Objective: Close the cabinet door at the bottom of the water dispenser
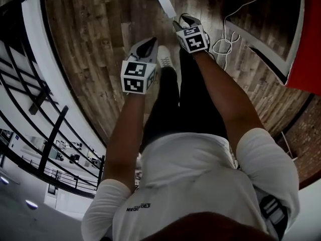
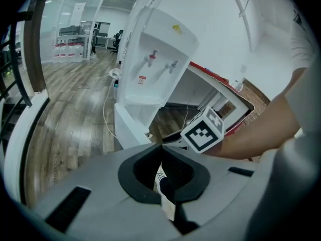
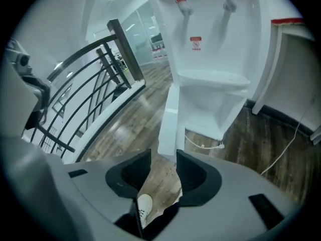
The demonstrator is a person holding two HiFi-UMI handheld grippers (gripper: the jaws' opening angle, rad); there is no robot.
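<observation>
The white water dispenser (image 2: 158, 49) stands ahead with a red and a blue tap. Its bottom cabinet door (image 3: 169, 122) hangs open, swung out toward me and seen edge-on in the right gripper view; in the left gripper view this door (image 2: 126, 128) stands left of the dark opening. My right gripper (image 3: 164, 158) is open, nothing between its jaws, and the door's edge lies just beyond the gap. My left gripper (image 2: 161, 146) is shut and empty, apart from the door. In the head view the left gripper (image 1: 149, 43) and the right gripper (image 1: 183, 20) both point down over the wooden floor.
A black railing (image 3: 93, 77) on a white curb runs along the left. A red-trimmed white counter (image 2: 223, 87) stands right of the dispenser. White cables (image 1: 224, 44) lie on the floor beside it. My white shoe (image 1: 165, 59) shows below the grippers.
</observation>
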